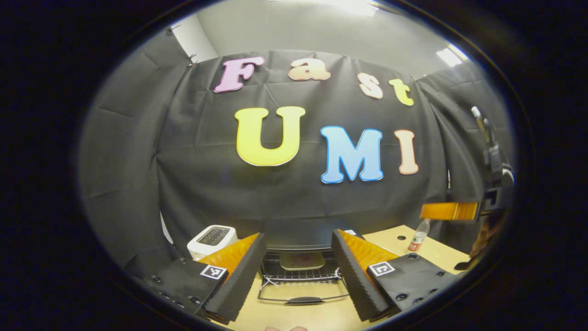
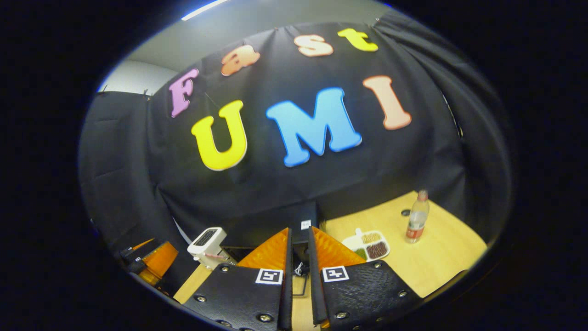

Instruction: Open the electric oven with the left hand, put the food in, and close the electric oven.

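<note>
The black electric oven point(image 1: 298, 235) stands straight ahead with its glass door point(image 1: 303, 294) folded down flat toward me. A wire rack point(image 1: 298, 277) and a pale tray point(image 1: 302, 260) sit in its cavity. My left gripper point(image 1: 298, 257) is open just in front of the lowered door, with nothing between its fingers. The food, a white compartment plate point(image 2: 367, 246), lies on the table right of the oven point(image 2: 303, 220). My right gripper point(image 2: 298, 250) has its fingers almost together, holding nothing, raised above the table; it also appears at the far right point(image 1: 450, 210).
A white toaster point(image 1: 211, 239) stands left of the oven. A plastic bottle point(image 2: 417, 218) stands on the wooden table point(image 2: 441, 257) to the right, past the plate. The left gripper point(image 2: 154, 262) shows at the lower left of the right gripper view.
</note>
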{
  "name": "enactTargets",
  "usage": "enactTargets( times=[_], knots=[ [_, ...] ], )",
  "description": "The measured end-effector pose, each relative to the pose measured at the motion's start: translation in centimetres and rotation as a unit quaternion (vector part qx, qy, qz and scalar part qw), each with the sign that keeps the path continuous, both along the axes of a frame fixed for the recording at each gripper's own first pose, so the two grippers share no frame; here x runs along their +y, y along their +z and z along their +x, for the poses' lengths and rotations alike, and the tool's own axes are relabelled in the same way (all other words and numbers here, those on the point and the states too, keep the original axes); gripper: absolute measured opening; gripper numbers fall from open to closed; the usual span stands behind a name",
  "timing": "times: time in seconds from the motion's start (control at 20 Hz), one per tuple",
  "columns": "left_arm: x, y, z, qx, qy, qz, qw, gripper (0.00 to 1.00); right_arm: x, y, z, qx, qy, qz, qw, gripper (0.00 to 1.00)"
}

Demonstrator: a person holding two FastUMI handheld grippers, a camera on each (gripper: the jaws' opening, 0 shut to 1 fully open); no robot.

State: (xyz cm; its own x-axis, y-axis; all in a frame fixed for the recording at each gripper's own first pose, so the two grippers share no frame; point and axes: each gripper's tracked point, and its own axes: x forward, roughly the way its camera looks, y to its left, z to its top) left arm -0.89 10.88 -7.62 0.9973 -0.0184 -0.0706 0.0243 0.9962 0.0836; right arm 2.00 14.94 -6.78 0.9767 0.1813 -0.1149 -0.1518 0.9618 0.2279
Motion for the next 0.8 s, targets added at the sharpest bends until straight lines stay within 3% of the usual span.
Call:
enactTargets(
  times=[0.15,0.2,0.3,0.35,0.4,0.5,0.55,0.8],
  knots=[
    [-1.3,0.7,0.1,-0.006,-0.003,-0.010,1.000,0.91,-2.1,4.2,-2.3,-0.076,0.003,-0.012,0.997,0.17],
    [-1.6,0.7,0.2,-0.005,-0.002,-0.014,1.000,0.92,-2.3,4.7,-2.8,-0.086,0.008,-0.018,0.996,0.22],
    [-1.9,-0.1,0.8,0.005,0.003,-0.015,1.000,0.96,-2.5,4.6,-3.3,-0.084,0.015,-0.020,0.996,0.49],
    [-1.7,-1.0,1.2,0.018,0.009,-0.011,1.000,0.98,-2.8,4.2,-2.6,-0.078,0.014,-0.017,0.997,0.57],
    [-1.5,-2.0,1.7,0.033,0.013,-0.011,0.999,1.00,-3.3,4.2,-2.7,-0.072,0.010,-0.014,0.997,0.75],
    [-1.6,-4.5,2.7,0.075,0.013,-0.022,0.997,0.91,-4.8,3.8,-2.3,-0.063,0.002,-0.013,0.998,0.75],
    [-1.7,-6.1,3.1,0.096,0.011,-0.032,0.995,1.00,-5.5,3.8,-2.4,-0.061,-0.003,-0.014,0.998,0.75],
    [-0.9,-15.4,3.4,0.240,0.018,-0.026,0.970,0.97,-7.8,2.5,-1.6,-0.037,-0.018,-0.016,0.999,0.75]
  ],
)
